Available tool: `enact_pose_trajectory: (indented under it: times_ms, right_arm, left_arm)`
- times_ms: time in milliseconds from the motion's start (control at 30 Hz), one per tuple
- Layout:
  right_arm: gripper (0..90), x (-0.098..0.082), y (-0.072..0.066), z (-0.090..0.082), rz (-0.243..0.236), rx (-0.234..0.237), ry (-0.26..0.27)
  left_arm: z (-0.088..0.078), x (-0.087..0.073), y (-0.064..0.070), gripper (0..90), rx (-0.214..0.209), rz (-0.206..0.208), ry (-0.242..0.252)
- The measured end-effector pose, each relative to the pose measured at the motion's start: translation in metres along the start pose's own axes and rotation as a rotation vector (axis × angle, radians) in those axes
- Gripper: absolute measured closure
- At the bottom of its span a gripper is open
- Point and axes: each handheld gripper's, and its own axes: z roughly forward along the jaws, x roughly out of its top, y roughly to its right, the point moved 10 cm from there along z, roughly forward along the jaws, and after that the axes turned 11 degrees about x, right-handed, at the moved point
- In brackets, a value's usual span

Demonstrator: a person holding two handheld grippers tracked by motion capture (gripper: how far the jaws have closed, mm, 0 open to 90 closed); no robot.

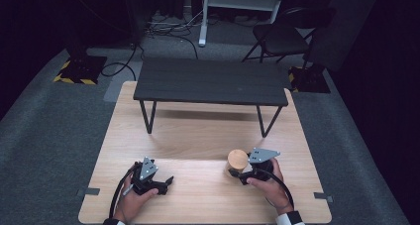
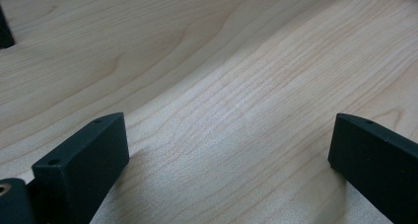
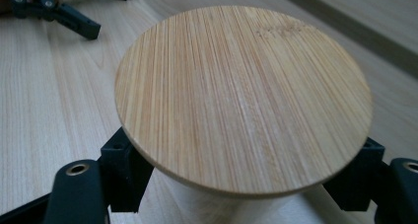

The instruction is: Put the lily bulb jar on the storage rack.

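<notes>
Gripping the round jar with a flat bamboo lid (image 1: 237,160), the right gripper (image 1: 241,174) has its jaws clamped on the pale body just below the lid, one on each side, as the right gripper view (image 3: 244,98) confirms. The jar stands upright on the light wooden table (image 1: 198,136), right of centre near the front edge. The left gripper (image 1: 166,181) rests low over the table at front left, well apart from the jar; its jaws stand wide apart with bare wood between them in the left gripper view (image 2: 226,150). A small black bench-like shelf (image 1: 212,81) stands on the far half of the table.
</notes>
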Motion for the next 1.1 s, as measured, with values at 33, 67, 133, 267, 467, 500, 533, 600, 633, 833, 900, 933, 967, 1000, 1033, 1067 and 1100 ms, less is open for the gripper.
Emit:
enact_pose_trajectory:
  times_ms: [33,67,133,267,467,500,533,600,633,833,900,933,967,1000,1033,1067,1100]
  right_arm:
    - [25.0,0.000,0.000,0.000,0.000,0.000,0.000]
    - [25.0,0.008,0.003,-0.007,0.010,0.001,0.002]
    - [24.9,0.012,0.004,-0.010,0.012,-0.003,-0.001]
    - [25.0,0.032,0.008,-0.022,0.017,-0.013,-0.002]
    - [24.9,0.059,0.015,-0.037,0.032,-0.028,0.013]
    - [24.9,0.063,0.016,-0.039,0.036,-0.028,0.014]
    - [24.9,0.068,0.018,-0.040,0.040,-0.028,0.015]
    - [24.9,0.076,0.019,-0.043,0.042,-0.031,0.017]
    - [25.0,0.080,0.021,-0.044,0.045,-0.032,0.016]
    - [24.9,0.107,0.029,-0.049,0.045,-0.042,0.019]
    - [24.9,0.115,0.033,-0.050,0.054,-0.038,0.028]
    - [24.9,0.120,0.035,-0.051,0.055,-0.043,0.027]
    - [24.9,0.130,0.039,-0.053,0.061,-0.037,0.024]
    - [24.9,0.135,0.040,-0.054,0.064,-0.039,0.023]
    - [24.9,0.135,0.040,-0.054,0.064,-0.039,0.023]
    - [25.0,0.140,0.041,-0.055,0.062,-0.042,0.023]
    - [25.0,0.145,0.042,-0.056,0.059,-0.041,0.026]
  left_arm:
    - [0.000,0.000,0.000,1.9,0.000,0.000,0.000]
    - [0.000,0.000,0.000,1.9,0.000,0.000,0.000]
    - [0.000,0.000,0.000,1.8,0.000,0.000,0.000]
    - [0.000,0.000,0.000,1.9,0.000,0.000,0.000]
    - [0.000,0.000,0.000,1.8,0.000,0.000,0.000]
    - [0.000,0.000,0.000,1.9,0.000,0.000,0.000]
    - [0.000,0.000,0.000,1.9,0.001,0.000,0.000]
    - [0.000,0.000,0.000,1.9,0.001,0.000,0.000]
    - [0.000,0.000,0.000,1.8,0.001,0.000,0.000]
    - [0.000,0.000,0.000,1.8,0.001,0.000,-0.001]
    - [0.000,0.000,0.000,1.9,0.001,-0.001,0.000]
    - [0.000,0.000,0.000,1.9,0.001,-0.001,0.000]
    - [0.000,0.000,0.000,1.9,0.001,-0.001,-0.001]
    - [0.000,0.000,0.000,1.9,0.001,0.000,-0.001]
    - [0.000,0.000,0.000,1.9,0.001,0.000,-0.001]
    - [0.000,0.000,0.000,1.9,0.001,-0.001,0.000]
    - [0.000,0.000,0.000,1.9,0.001,0.000,0.000]
